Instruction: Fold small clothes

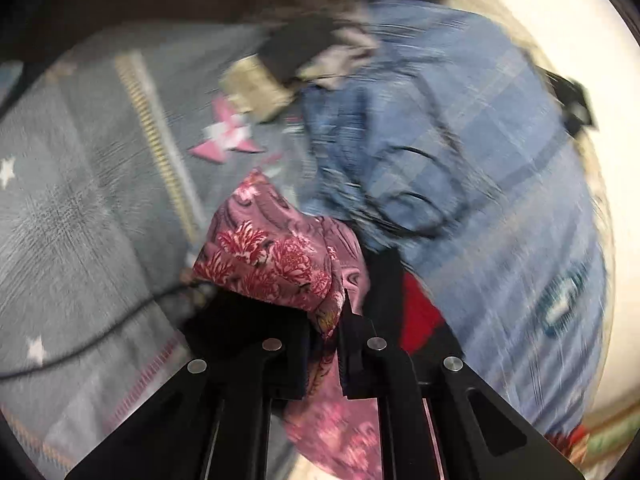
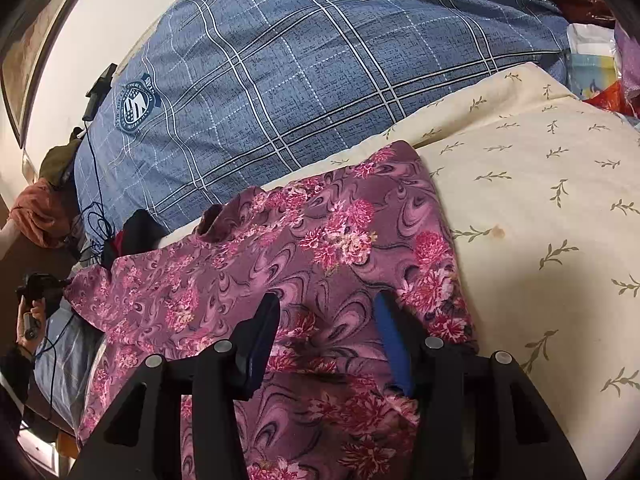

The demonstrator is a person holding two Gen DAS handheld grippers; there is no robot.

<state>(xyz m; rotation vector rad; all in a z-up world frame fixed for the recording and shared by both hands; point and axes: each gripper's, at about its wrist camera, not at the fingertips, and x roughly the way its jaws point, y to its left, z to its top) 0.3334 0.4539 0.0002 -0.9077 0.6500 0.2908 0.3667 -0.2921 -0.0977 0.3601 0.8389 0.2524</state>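
Observation:
A purple-pink floral garment (image 2: pixel 304 240) lies spread over a cream leaf-print pillow (image 2: pixel 540 200) in the right wrist view. My right gripper (image 2: pixel 326 312) is open, its two fingers resting on the cloth with fabric between them. In the blurred left wrist view my left gripper (image 1: pixel 336 320) is shut on a bunched corner of the same floral garment (image 1: pixel 272 252), held up above a grey bedspread (image 1: pixel 80 200). The left gripper also shows at the far left of the right wrist view (image 2: pixel 38 284), at the garment's edge.
A large blue plaid pillow (image 2: pixel 300 80) sits behind the cream one and also shows in the left wrist view (image 1: pixel 460 140). Dark cables (image 2: pixel 94 220), crumpled clothes (image 2: pixel 44 216) and plastic bags (image 2: pixel 592 60) lie around. A red item (image 1: pixel 420 316) sits behind the left fingers.

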